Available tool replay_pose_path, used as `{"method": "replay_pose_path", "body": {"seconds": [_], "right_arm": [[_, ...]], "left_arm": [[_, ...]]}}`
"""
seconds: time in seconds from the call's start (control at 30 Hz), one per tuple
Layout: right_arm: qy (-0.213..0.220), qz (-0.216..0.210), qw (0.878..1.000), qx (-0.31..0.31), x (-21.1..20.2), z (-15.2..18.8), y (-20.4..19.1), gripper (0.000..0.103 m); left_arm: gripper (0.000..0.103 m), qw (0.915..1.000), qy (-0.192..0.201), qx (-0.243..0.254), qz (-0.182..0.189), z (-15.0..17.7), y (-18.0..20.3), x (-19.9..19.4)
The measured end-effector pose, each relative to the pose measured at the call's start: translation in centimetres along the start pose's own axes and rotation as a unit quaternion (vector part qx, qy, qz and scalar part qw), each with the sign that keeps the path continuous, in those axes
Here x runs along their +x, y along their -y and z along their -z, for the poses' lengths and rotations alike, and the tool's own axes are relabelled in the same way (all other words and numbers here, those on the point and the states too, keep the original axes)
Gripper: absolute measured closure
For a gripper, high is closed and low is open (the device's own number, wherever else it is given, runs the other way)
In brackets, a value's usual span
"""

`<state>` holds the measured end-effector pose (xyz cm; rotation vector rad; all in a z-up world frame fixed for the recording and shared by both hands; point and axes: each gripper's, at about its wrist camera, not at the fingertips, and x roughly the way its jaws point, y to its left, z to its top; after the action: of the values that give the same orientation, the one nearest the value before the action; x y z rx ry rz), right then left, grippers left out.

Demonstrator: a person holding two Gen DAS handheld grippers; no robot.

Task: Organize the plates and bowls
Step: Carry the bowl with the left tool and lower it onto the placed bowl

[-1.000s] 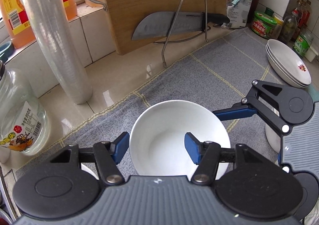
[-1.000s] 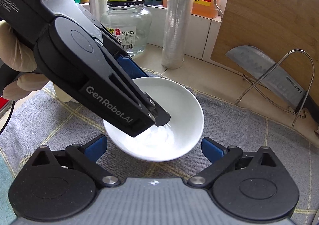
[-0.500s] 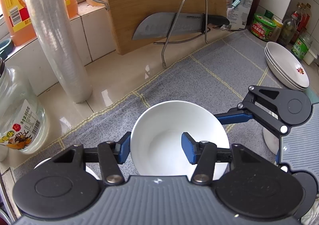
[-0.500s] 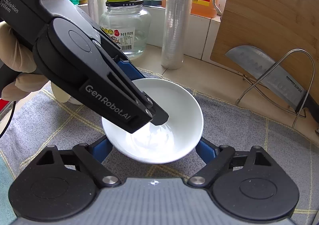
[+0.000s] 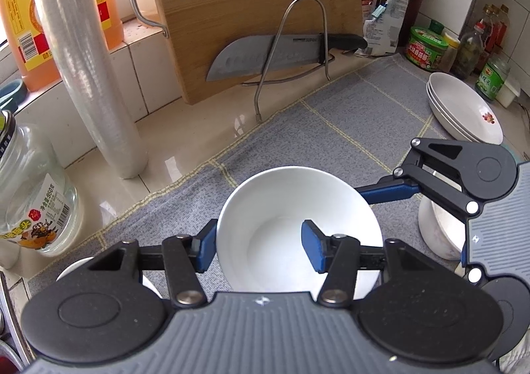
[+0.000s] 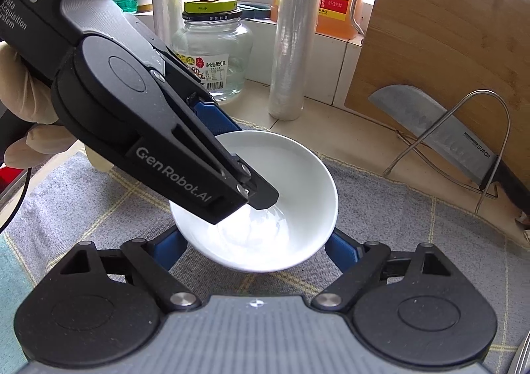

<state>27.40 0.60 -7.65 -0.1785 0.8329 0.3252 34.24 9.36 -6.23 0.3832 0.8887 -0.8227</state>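
A: Jaws first. Left gripper (image 5: 260, 246): clamped on the wall of the white bowl (image 5: 298, 225), one blue pad outside the rim on the left, the other inside the bowl. Right gripper (image 6: 255, 250): its two blue pads sit against opposite outer sides of the same bowl, low on the wall, so it grips the bowl across its full width.

B: Both on one bowl, then. Position of the bowl?

A: On the grey cloth mat (image 5: 347, 129) with yellow grid lines, directly ahead of both cameras. In the right wrist view the left gripper comes in from the upper left, its finger tip dipping into the bowl. A gloved hand (image 6: 20, 102) holds that tool at the left edge.

B: Other crockery nearby?

A: Second white bowl (image 5: 440, 231) just right of the held one, partly hidden behind the right gripper. Another white rim shows at the lower left under the left gripper; what it belongs to I cannot tell. Further right, a stack of white plates (image 5: 463, 112) rests on the mat's far edge, top one with a small red motif.

B: Behind the mat?

A: Glass jar (image 5: 33, 195) at left, roll of cling film (image 5: 82, 59) standing upright, orange bottle (image 5: 23, 26) behind it. Cutting board (image 5: 251, 3) leans against the wall, with a knife (image 5: 265, 54) lying in a wire rack (image 5: 298, 43) in front of it. Condiment bottles (image 5: 470, 43) crowd the far right corner.
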Motion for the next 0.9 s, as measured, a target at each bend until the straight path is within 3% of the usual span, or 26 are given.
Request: {"method": "replay_pose_path", "body": {"seconds": [0.9], "right_arm": [[0.023, 0.028, 0.999, 0.023, -8.0, 3.8, 2.7, 0.011]], "left_arm": [[0.050, 0.9984, 0.026, 0.048, 0.013, -2.4, 8.8, -1.9]]}}
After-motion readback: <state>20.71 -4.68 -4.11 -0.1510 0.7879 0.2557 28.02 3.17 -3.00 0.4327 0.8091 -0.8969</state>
